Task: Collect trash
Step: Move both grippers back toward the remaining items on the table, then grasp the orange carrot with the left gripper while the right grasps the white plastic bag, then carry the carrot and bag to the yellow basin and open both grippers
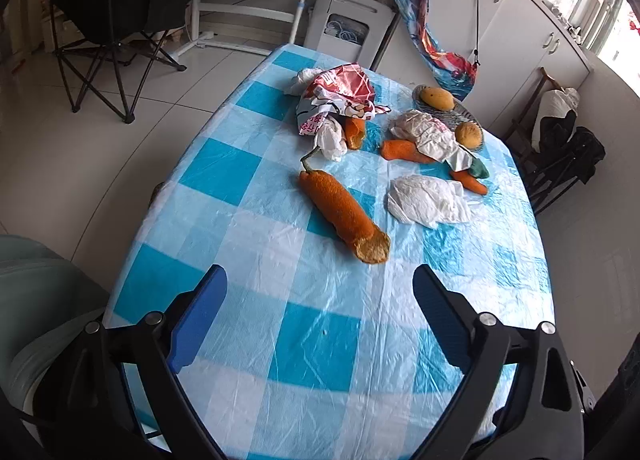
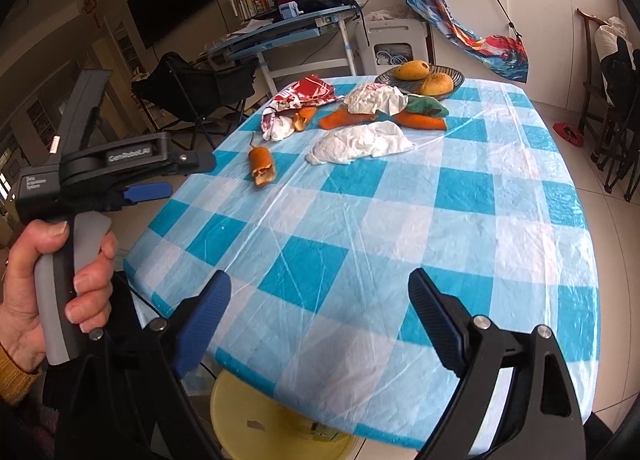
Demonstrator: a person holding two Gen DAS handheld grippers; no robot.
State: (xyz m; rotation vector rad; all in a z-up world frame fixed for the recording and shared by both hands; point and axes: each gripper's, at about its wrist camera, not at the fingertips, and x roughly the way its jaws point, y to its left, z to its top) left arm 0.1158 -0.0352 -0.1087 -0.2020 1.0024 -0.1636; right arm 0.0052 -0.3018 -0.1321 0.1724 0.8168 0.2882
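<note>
My left gripper (image 1: 320, 320) has its blue fingers (image 1: 198, 320) spread wide with nothing between them, above the near part of the blue and white checked table (image 1: 320, 360). My right gripper (image 2: 320, 324) is spread wide too and holds nothing. My left hand (image 2: 56, 284) grips a grey handle. A yellow bin (image 2: 240, 420) sits under the table edge. Just past my left fingers lies a long orange peel (image 1: 344, 215). Beside it is a crumpled white tissue (image 1: 426, 199). Farther back are more orange peels (image 1: 404, 151), a white wrapper (image 1: 428, 133) and a red and white wrapper (image 1: 336, 95), close together. Farthest is a plate (image 2: 454, 73) with two yellow fruits (image 2: 412, 69).
</note>
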